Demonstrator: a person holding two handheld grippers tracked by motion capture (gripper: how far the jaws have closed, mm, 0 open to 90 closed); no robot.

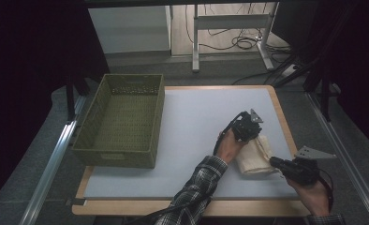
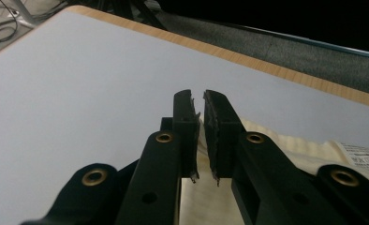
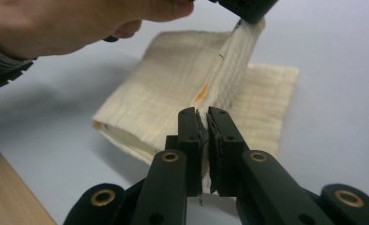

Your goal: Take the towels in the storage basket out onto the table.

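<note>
Two claws held a folded cloth on the counter.

The cream cloth (image 1: 255, 157) lay folded on the right side of the white counter (image 1: 192, 136), well apart from the green basket (image 1: 121, 119) on the left. The left claw (image 1: 253, 133) was closed on the far edge of the cloth, pinching a strip of it and lifting it up. The right claw (image 3: 203, 140) was closed on the near end of that same strip. The person's left hand (image 1: 229, 145) was just beside the cloth. The basket looked empty.
</note>
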